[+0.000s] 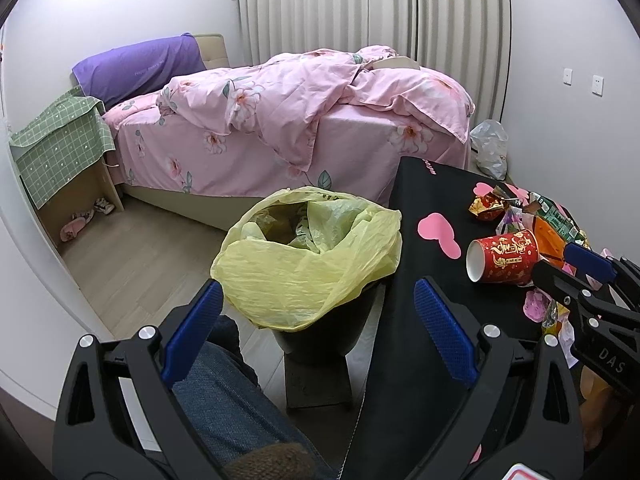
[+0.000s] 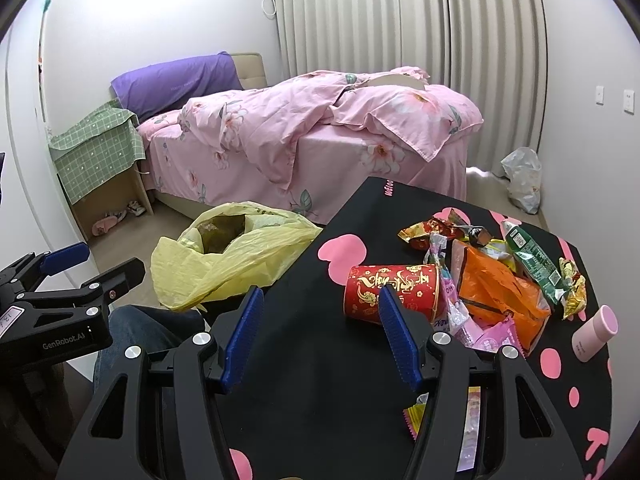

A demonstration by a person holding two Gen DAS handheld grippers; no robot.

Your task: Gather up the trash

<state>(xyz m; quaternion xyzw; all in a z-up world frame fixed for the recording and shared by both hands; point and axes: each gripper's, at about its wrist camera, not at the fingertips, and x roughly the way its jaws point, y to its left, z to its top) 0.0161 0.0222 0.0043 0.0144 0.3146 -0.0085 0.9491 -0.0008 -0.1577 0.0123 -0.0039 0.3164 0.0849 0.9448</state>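
A red paper cup (image 1: pixel 504 258) (image 2: pixel 394 292) with gold print lies on its side on the black table (image 2: pixel 320 360). Behind and right of it is a heap of snack wrappers (image 2: pixel 496 280) (image 1: pixel 520 212), among them an orange bag and a green pack. A dark bin lined with a yellow bag (image 1: pixel 308 256) (image 2: pixel 224 256) stands on the floor left of the table. My left gripper (image 1: pixel 318 316) is open, just short of the bin's rim, empty. My right gripper (image 2: pixel 320 312) (image 1: pixel 560 264) is open, its right finger beside the cup, holding nothing.
A pink bottle (image 2: pixel 594 332) lies on the table's right side. A person's leg in jeans (image 1: pixel 232 408) is below the left gripper. Beyond the bin are a bed with pink bedding (image 1: pixel 288 120), a green-draped bedside shelf (image 1: pixel 64 148) and a white plastic bag (image 2: pixel 522 180) on the floor.
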